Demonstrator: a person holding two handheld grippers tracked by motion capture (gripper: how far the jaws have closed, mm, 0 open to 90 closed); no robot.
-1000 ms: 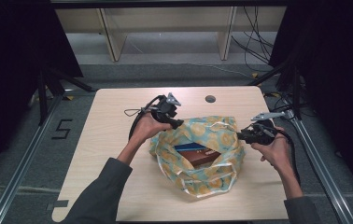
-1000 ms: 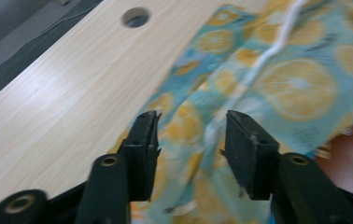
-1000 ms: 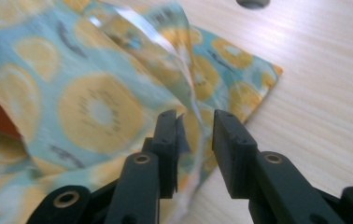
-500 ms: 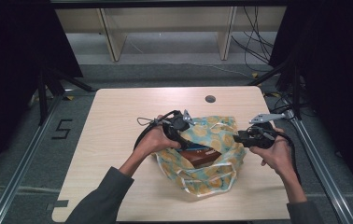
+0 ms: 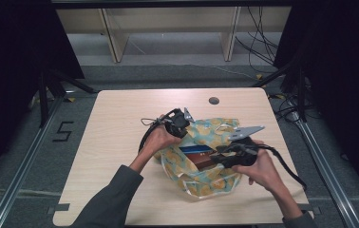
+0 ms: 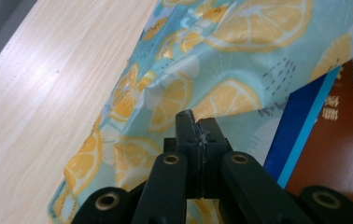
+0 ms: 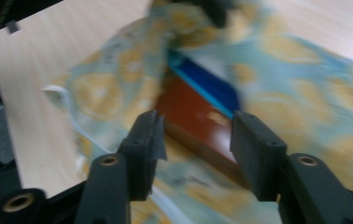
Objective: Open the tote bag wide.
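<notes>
Item: pale wood-grain table (image 5: 120,156), rectangular, rounded corners, one dark round grommet hole (image 5: 213,100) at the far edge, well beyond both tongs. On it, between the two tongs, a soft fabric bag (image 5: 201,164) printed with lemon slices on light turquoise, lying slack and open-mouthed, its pale handle loops trailing toward the near edge. Inside the bag, just ahead of the right gripper (image 5: 221,153), a brown box (image 5: 206,160) with a blue-and-white box (image 5: 197,149) against its far side. Left gripper (image 5: 185,126): jaws pressed together after closing (in its own view the pads meet over the bag's cloth at the rim; whether a fold is caught between them cannot be told). Right gripper: jaws spread, having just been opening, the brown box seen through the gap but nothing pinched; that view is blurred. Surroundings: grey floor around the table, metal rails along both sides, a "5" marked on the floor left of the left gripper, black curtains either side, light wooden shelving and loose cables at the back.
</notes>
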